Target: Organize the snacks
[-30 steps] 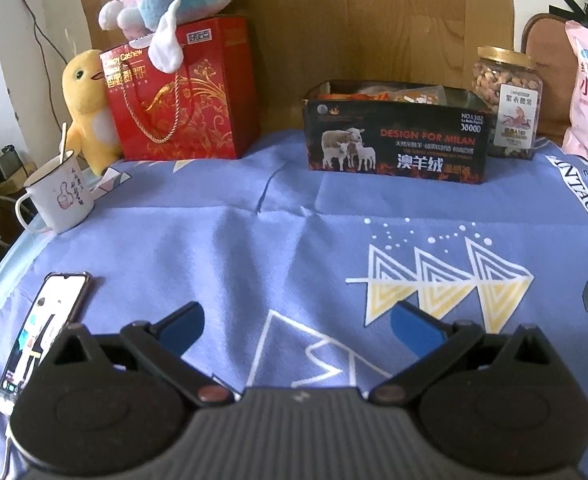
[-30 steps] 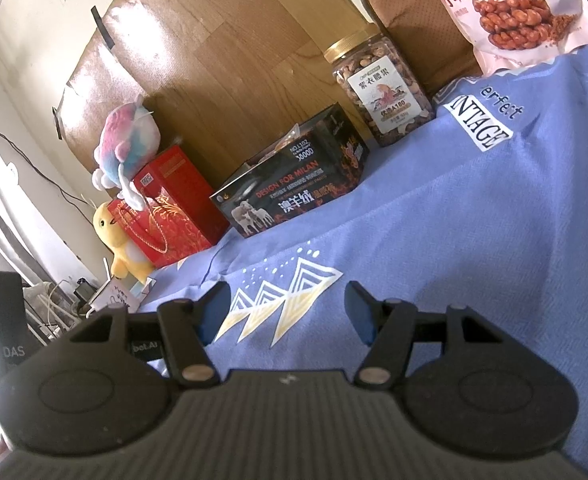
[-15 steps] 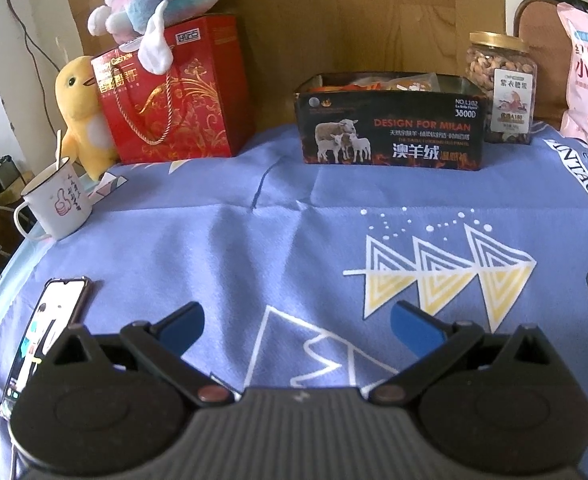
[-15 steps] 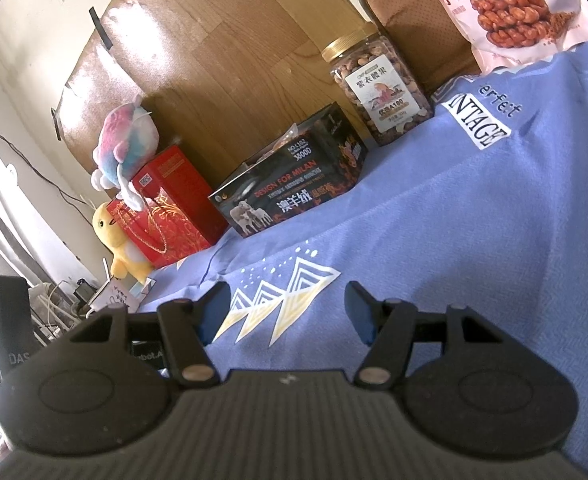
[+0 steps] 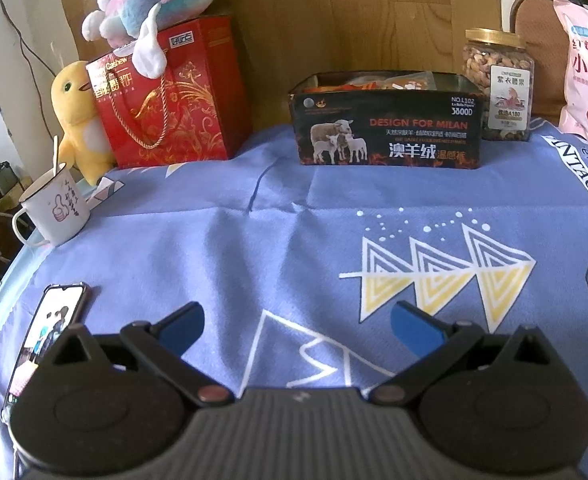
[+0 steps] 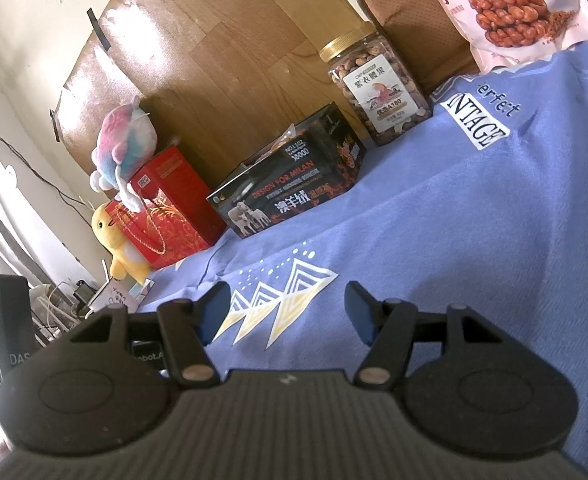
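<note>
Your left gripper (image 5: 296, 326) and right gripper (image 6: 287, 307) both hover with jaws apart and nothing between them, low over the blue printed tablecloth (image 5: 294, 220), likely readied for a pick. The snacks wait along the far edge: the open black sheep-printed box (image 5: 386, 120) of packets, the gold-lidded clear nut jar (image 5: 498, 84) just beside it, and the pink twist-snack bag (image 6: 498, 4) leaning furthest right.

A blue patterned tablecloth (image 5: 278, 240) covers the table. On it sit a black box (image 5: 386, 136), nut jar (image 5: 498, 84), red gift bag (image 5: 166, 100), mug (image 5: 54, 208) and phone (image 5: 50, 324).
</note>
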Demonstrator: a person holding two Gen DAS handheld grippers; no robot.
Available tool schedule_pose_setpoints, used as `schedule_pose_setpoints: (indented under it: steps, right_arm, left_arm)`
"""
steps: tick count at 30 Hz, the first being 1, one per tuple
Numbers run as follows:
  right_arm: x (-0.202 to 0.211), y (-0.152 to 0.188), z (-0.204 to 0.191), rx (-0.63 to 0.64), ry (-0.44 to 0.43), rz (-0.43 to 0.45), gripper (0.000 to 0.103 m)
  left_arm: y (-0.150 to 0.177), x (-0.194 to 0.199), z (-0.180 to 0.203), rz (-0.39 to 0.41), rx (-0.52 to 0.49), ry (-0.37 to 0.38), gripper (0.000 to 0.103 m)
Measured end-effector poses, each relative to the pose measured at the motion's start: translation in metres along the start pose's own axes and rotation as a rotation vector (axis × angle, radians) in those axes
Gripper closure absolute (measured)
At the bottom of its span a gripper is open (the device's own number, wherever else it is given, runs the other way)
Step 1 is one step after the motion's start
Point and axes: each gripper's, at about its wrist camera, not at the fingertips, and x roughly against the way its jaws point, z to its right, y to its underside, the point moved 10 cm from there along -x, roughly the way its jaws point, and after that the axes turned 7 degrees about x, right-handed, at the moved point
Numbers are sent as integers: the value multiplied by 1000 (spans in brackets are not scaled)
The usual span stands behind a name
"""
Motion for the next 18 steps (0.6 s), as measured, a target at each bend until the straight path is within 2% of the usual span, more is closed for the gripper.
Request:
schedule_pose_setpoints:
  steps: [18]
  right_arm:
    - [-5, 2, 9, -27, 8, -16, 37]
  left_arm:
    - [-15, 1, 5, 46, -11, -22, 0]
